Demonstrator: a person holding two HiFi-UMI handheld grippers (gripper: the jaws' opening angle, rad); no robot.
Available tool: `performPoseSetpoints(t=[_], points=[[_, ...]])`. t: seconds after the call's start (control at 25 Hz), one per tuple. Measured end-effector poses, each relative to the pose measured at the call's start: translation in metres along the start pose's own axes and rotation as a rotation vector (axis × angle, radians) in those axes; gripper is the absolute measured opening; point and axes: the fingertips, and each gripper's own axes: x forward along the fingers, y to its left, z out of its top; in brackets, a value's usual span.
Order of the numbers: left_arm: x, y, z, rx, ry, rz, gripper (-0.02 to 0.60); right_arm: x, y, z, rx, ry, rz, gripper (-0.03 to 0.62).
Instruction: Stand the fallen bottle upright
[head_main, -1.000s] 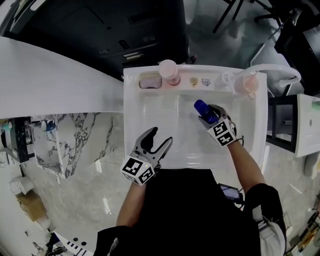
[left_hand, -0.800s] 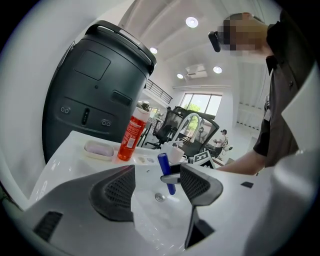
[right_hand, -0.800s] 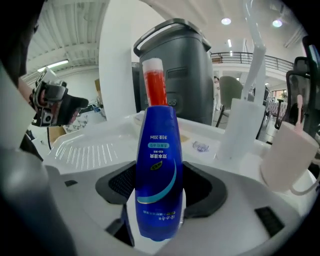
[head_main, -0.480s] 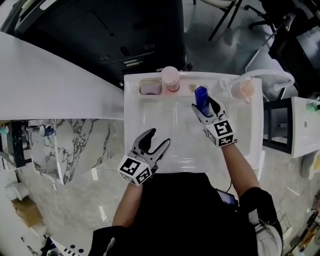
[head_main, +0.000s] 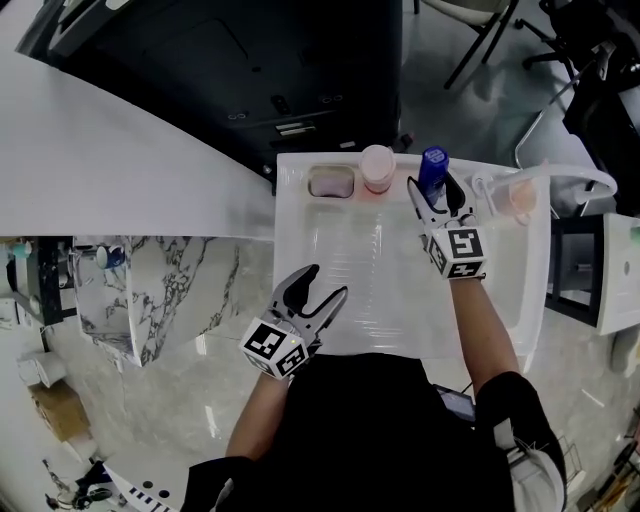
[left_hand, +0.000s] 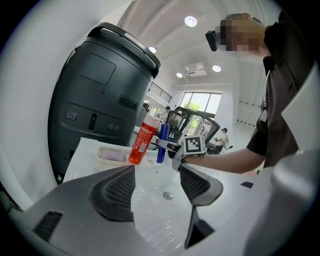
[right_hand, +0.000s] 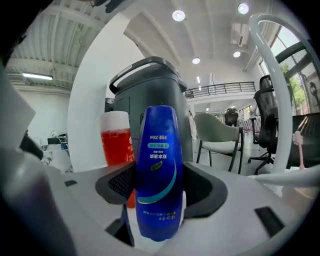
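Observation:
The blue bottle (head_main: 433, 160) is upright between the pads of my right gripper (head_main: 437, 195), which is shut on its body. In the right gripper view the blue bottle (right_hand: 159, 175) fills the middle, gripped low down by the right gripper (right_hand: 160, 189). It is over the back ledge of the white sink (head_main: 300, 230), just right of a red bottle (head_main: 377, 165). Whether its base touches the ledge I cannot tell. In the left gripper view the blue bottle (left_hand: 162, 142) stands beside the red bottle (left_hand: 142, 142). My left gripper (head_main: 325, 283) hangs open and empty over the sink's front edge.
A soap dish (head_main: 331, 181) with a pink bar lies on the ledge left of the red bottle. A white curved faucet (head_main: 560, 175) arcs over the right rim. The drain (left_hand: 168, 196) sits mid-basin. A large black machine (head_main: 250, 60) stands behind the sink.
My right gripper has carried the blue bottle from over the basin up and back to the rear ledge, turning it upright. The left gripper has shifted only slightly and stays open.

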Motion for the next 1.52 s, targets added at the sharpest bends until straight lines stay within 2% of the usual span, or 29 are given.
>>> performPoseSetpoints(t=[0.32,0.6,0.72,0.84,1.04,1.52], points=[[0.004,0.02,0.004,-0.005,0.032,0.019,0.293,0.034,-0.015,0.0,0.008,-0.031,-0.052,0.29],[0.021,0.015,0.008,-0.014,0.057,-0.028,0.293,0.049,-0.012,-0.005,0.016,-0.046,-0.046,0.291],[0.024,0.014,0.008,0.009,0.071,-0.036,0.293,0.046,-0.011,-0.009,0.012,-0.066,-0.056,0.291],[0.023,0.016,0.004,-0.009,0.076,-0.021,0.293,0.039,-0.009,-0.012,-0.01,-0.083,-0.07,0.291],[0.027,0.012,0.0,-0.021,0.082,-0.034,0.293,0.032,-0.012,-0.023,0.001,-0.052,-0.078,0.291],[0.029,0.01,0.001,-0.026,0.083,-0.052,0.293,0.032,-0.011,-0.001,0.0,-0.101,-0.053,0.29]])
